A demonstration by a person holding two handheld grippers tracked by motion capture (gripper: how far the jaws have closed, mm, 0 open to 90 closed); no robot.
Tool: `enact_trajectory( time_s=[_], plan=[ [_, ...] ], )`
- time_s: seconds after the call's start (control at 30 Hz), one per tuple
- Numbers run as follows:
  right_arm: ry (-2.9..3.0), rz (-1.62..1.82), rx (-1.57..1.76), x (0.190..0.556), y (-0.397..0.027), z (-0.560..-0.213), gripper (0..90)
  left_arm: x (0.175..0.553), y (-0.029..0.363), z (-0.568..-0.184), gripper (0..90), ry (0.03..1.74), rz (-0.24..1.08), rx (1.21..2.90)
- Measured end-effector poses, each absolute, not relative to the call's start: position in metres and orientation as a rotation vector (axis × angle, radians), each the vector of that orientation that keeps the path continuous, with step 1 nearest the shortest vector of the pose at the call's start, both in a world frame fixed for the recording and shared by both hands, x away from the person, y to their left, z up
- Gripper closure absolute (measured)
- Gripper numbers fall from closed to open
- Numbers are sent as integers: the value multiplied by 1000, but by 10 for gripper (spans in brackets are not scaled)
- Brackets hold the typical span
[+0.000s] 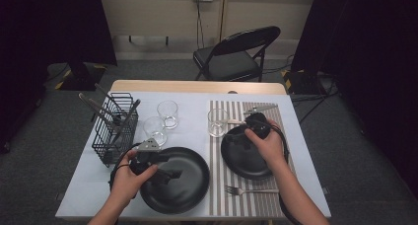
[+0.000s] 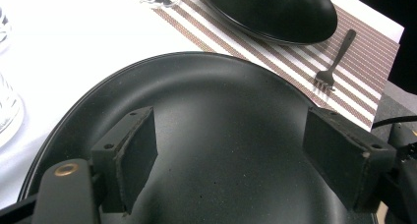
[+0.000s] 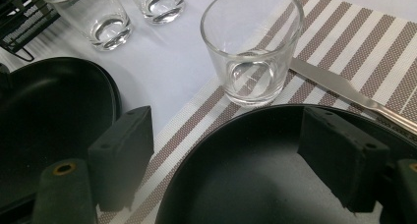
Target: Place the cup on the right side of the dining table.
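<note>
A large black plate (image 1: 190, 178) (image 2: 211, 96) lies at the table's front, left of a striped placemat (image 1: 231, 170). My left gripper (image 1: 170, 174) (image 2: 231, 160) hovers open just above this plate, with nothing between its jaws. A smaller black plate (image 1: 246, 158) (image 3: 246, 184) rests on the placemat. My right gripper (image 1: 241, 136) (image 3: 226, 155) is open at this plate's far-left rim: one jaw stands outside over the placemat, the other over the plate's inside. A clear glass (image 1: 217, 122) (image 3: 251, 42) stands just beyond it.
A black wire basket (image 1: 116, 129) holding utensils stands at the left. Beside it stand two empty glasses (image 1: 167, 114) (image 1: 155, 130). A fork (image 1: 251, 190) (image 2: 334, 57) lies at the placemat's front and a knife (image 3: 344, 89) behind the smaller plate. A folding chair (image 1: 236, 55) stands beyond the table.
</note>
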State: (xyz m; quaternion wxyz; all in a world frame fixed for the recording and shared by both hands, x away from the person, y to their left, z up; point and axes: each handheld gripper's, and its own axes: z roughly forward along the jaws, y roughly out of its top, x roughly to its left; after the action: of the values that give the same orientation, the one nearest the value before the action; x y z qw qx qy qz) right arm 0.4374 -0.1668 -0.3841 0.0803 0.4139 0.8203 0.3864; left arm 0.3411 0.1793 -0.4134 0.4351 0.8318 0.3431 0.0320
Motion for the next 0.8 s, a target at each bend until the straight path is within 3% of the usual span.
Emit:
enact_trajectory(
  time_s=[0.8],
  plan=[
    [2461,1170,1239,421,-179,-393,203,345,172,-420,205,853,69,2097]
  ],
)
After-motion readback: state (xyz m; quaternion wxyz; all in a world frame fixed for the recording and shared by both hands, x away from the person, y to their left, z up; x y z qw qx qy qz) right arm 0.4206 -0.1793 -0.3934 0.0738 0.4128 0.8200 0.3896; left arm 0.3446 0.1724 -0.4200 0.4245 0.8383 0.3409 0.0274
